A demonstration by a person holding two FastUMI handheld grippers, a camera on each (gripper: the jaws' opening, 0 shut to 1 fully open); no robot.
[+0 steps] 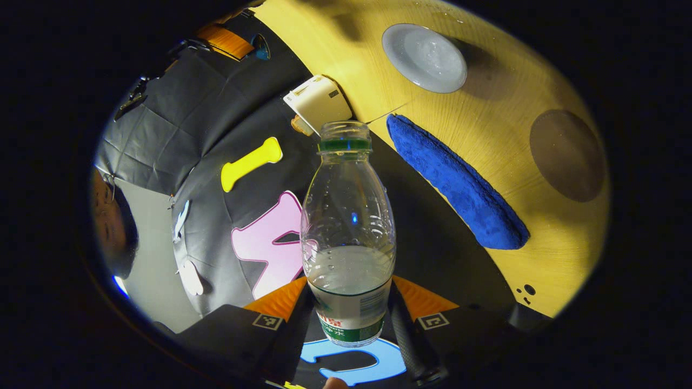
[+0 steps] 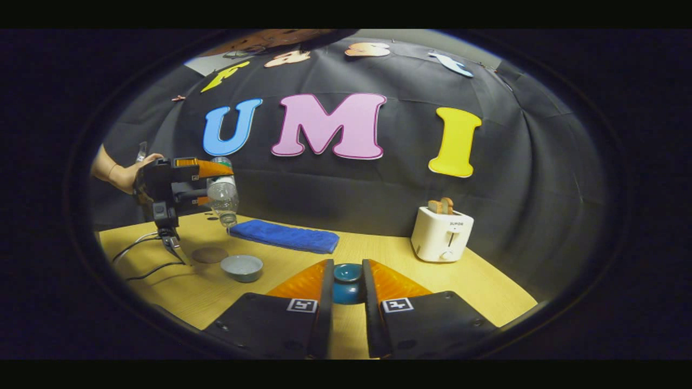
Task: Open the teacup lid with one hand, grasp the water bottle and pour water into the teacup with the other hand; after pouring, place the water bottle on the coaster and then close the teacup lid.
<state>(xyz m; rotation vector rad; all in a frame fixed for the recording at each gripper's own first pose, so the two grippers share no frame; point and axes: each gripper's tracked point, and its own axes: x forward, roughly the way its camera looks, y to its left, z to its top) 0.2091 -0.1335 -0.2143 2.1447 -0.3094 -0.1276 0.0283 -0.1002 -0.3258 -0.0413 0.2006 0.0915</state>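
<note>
My left gripper (image 1: 350, 302) is shut on the label end of a clear, uncapped water bottle (image 1: 347, 216). In the right gripper view the same left gripper (image 2: 224, 173) holds the bottle (image 2: 223, 194) tipped mouth-down above the table's left side. The mouth hangs a little above and left of the grey teacup (image 2: 241, 267), which stands uncovered. No stream is discernible. The teacup (image 1: 424, 56) and the brown coaster (image 1: 567, 155) lie ahead of the bottle. My right gripper (image 2: 347, 270) is shut on the blue teacup lid (image 2: 347, 292) near the front edge.
A folded blue towel (image 2: 284, 236) lies behind the teacup, and the coaster (image 2: 210, 254) sits just left of it. A white toaster (image 2: 442, 233) with bread stands at the right rear. Cables (image 2: 141, 254) trail over the table's left edge below the hand (image 2: 127, 175).
</note>
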